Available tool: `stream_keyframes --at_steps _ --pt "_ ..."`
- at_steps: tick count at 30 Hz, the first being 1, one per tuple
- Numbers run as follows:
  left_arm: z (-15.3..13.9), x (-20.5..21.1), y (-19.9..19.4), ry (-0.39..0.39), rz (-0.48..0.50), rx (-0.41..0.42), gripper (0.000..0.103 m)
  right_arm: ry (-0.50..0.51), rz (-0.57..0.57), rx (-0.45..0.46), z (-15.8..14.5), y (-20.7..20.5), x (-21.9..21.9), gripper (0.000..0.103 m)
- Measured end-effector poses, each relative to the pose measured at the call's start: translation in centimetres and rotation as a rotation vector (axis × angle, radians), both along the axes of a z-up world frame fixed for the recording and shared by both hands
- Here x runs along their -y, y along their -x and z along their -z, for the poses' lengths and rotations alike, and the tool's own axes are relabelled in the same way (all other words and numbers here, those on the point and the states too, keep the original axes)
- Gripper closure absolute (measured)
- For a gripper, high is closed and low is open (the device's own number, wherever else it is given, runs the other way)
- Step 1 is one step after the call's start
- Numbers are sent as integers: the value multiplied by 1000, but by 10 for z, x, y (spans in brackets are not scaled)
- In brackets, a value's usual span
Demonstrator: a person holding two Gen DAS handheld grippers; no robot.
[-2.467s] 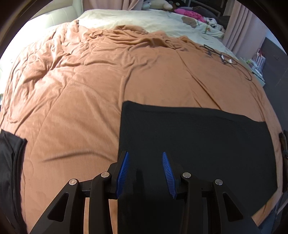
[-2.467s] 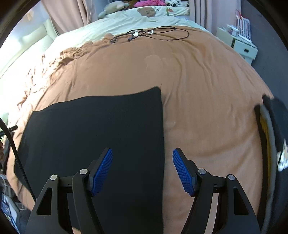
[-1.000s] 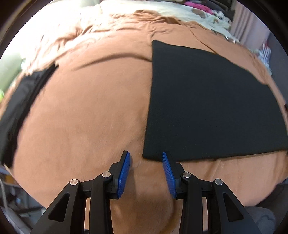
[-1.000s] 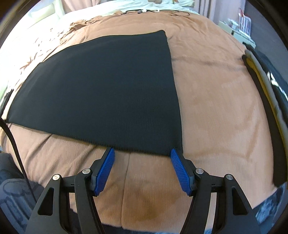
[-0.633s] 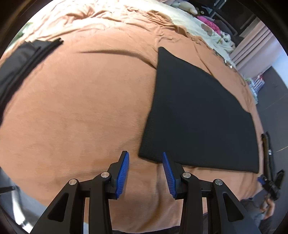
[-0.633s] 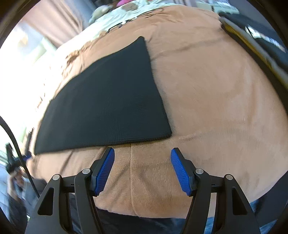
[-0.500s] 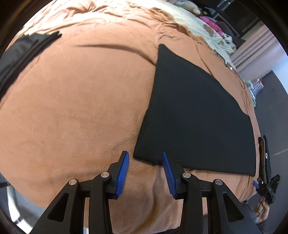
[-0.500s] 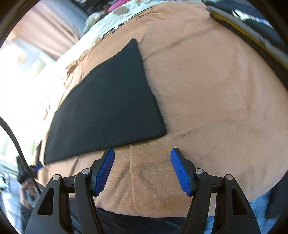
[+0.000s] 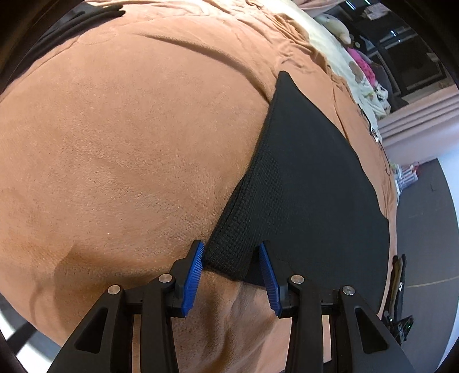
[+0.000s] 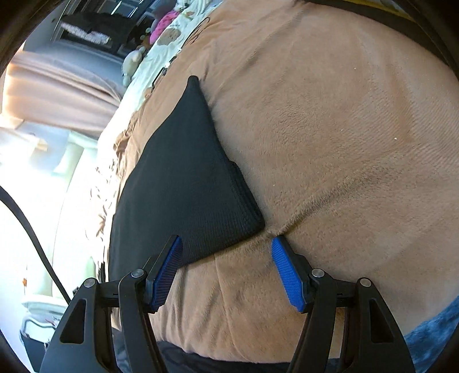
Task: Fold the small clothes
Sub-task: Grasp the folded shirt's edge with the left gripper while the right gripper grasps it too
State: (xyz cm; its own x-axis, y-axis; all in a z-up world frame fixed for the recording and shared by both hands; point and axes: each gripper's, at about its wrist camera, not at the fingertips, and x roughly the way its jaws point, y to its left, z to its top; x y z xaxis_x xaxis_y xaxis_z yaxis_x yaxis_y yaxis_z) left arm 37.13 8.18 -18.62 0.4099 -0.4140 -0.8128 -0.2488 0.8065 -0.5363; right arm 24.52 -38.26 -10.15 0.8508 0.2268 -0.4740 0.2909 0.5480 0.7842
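A black knit garment (image 9: 304, 183) lies flat on the brown blanket (image 9: 120, 149). Its near left corner sits between the blue pads of my left gripper (image 9: 231, 259), which is open, low over the bed edge. In the right wrist view the same garment (image 10: 183, 178) shows its near right corner, layered at the edge, pointing toward my right gripper (image 10: 226, 248). That gripper is wide open, its left pad at the garment's near edge and its right pad over bare blanket (image 10: 344, 143).
Dark folded clothes (image 9: 66, 25) lie at the far left of the bed, and another dark pile (image 9: 397, 275) at the right edge. Cream bedding with soft toys (image 10: 169, 37) and a cable lies at the far end. Curtains (image 10: 57, 91) hang beyond.
Both grippers pulled back from over the garment to its near edge and dropped lower. The left gripper's pads now straddle the near left corner; the right gripper has closed in on the near right corner.
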Motion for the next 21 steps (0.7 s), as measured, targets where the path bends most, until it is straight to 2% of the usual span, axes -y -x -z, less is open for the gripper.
stream_keyframes --at_steps 1,5,9,13,16,18,21 --pt "0 -1 2 7 -16 2 62 -5 9 2 1 -1 1 41" --pt "1 -4 5 38 -75 7 63 8 31 -10 3 -3 0 59" --pt "3 -6 11 89 -111 -2 63 -2 36 0 0 -2 -3 61" --pt "4 -2 11 87 -127 6 63 -15 35 21 1 -2 -4 61" --pt "3 -2 11 89 -136 14 63 -5 35 20 -3 -2 -5 69" --pt "1 -1 8 82 -127 18 63 20 27 51 -16 1 -6 69" --pt "-3 -2 7 99 -118 39 63 125 -8 79 -39 4 -15 69"
